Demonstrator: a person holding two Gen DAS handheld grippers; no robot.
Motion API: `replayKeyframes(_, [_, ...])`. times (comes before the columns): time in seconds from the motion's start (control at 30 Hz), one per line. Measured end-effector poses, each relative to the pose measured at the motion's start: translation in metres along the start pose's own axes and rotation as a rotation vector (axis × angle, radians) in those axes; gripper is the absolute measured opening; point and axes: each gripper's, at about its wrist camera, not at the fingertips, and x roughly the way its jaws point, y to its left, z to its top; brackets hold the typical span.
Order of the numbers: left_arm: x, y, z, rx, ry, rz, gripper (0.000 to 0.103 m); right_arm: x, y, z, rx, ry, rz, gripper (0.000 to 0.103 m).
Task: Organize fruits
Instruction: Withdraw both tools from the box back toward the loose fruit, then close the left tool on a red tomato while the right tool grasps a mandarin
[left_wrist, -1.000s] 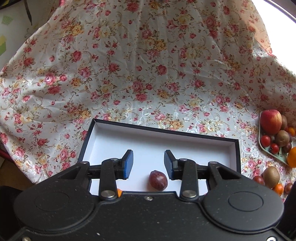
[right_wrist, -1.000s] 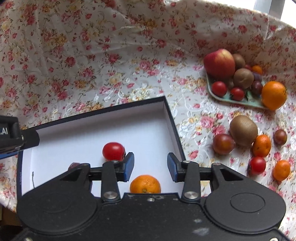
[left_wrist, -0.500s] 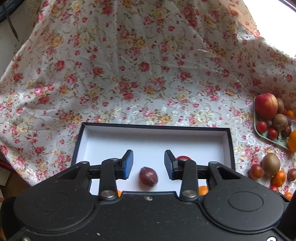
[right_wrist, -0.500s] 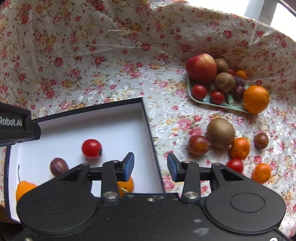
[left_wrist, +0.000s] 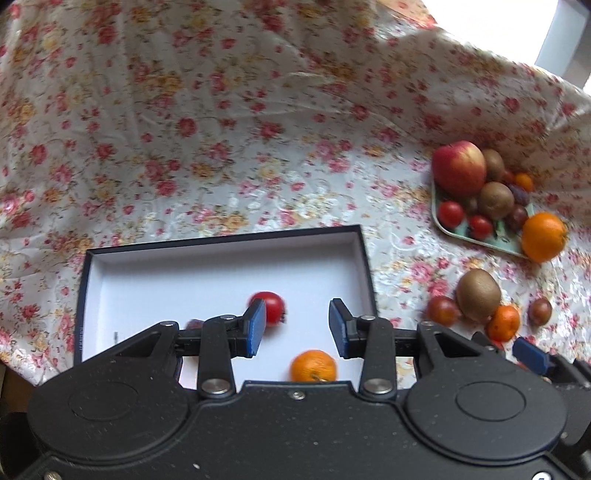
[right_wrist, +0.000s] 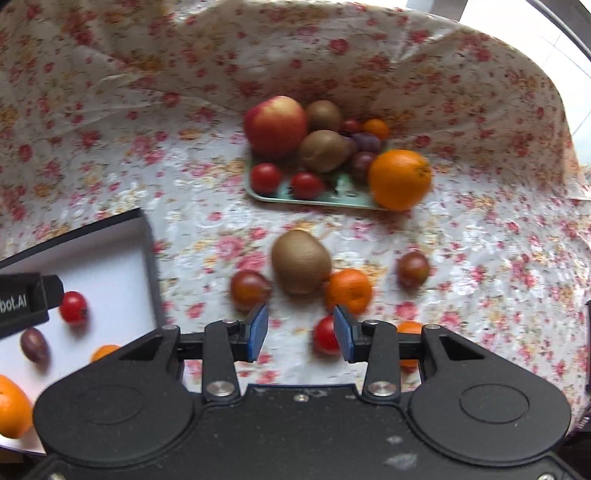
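A floral cloth (right_wrist: 461, 236) covers the table and rises behind it. We count four fruits in the box (left_wrist: 221, 240) from the right wrist view: one cherry tomato (right_wrist: 73, 307), one dark plum (right_wrist: 34, 344) and two oranges, one partly hidden (the edge of the frame cuts the other). The green tray (right_wrist: 343, 199) holds one apple (right_wrist: 275, 125), two kiwis, two tomatoes, one large orange (right_wrist: 400, 179) and some small dark fruits too crowded to count. Loose on the cloth lie one kiwi (right_wrist: 301, 260), two dark tomatoes, one red tomato (right_wrist: 325, 336) and two small oranges. Our left gripper (left_wrist: 297, 326) hangs over the box, fingers apart and empty; our right gripper (right_wrist: 300, 328) is likewise apart, over the loose fruit
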Motion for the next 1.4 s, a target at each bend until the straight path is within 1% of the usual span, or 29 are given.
replayKeyframes(0.1, [0.003, -0.017, -0.001, 0.036, 0.013, -0.007, 0.048, 0.003, -0.019, 0.003, 0.011, 0.038, 0.005, 0.041])
replayKeyframes(0.2, [0.005, -0.031, -0.002, 0.054, 0.03, -0.03, 0.048, 0.008, -0.038, 0.006, 0.042, 0.087, 0.023, 0.04])
replayKeyframes(0.33, [0.006, -0.047, -0.002, 0.067, 0.047, -0.058, 0.048, 0.018, -0.066, 0.007, 0.114, 0.154, 0.037, 0.04])
replayKeyframes(0.5, [0.008, -0.067, 0.001, 0.087, 0.06, -0.073, 0.048, 0.026, -0.106, 0.009, 0.205, 0.21, 0.018, 0.04])
replayKeyframes(0.7, [0.011, -0.092, 0.0, 0.093, 0.11, -0.152, 0.048, 0.043, -0.151, 0.006, 0.334, 0.301, 0.015, 0.04])
replayKeyframes(0.8, [0.013, -0.107, -0.002, 0.113, 0.132, -0.181, 0.048, 0.05, -0.169, 0.004, 0.395, 0.342, 0.008, 0.04])
replayKeyframes(0.9, [0.016, -0.119, -0.005, 0.134, 0.147, -0.184, 0.048, 0.052, -0.18, 0.002, 0.43, 0.363, 0.014, 0.04])
replayKeyframes(1.13, [0.027, -0.136, -0.005, 0.149, 0.17, -0.173, 0.048, 0.052, -0.193, 0.005, 0.46, 0.359, 0.024, 0.04])
replayKeyframes(1.27, [0.03, -0.143, -0.004, 0.144, 0.176, -0.174, 0.048, 0.053, -0.191, 0.004, 0.473, 0.367, 0.041, 0.04])
replayKeyframes(1.4, [0.038, -0.151, -0.007, 0.152, 0.21, -0.195, 0.048, 0.056, -0.181, 0.005, 0.437, 0.371, 0.06, 0.04])
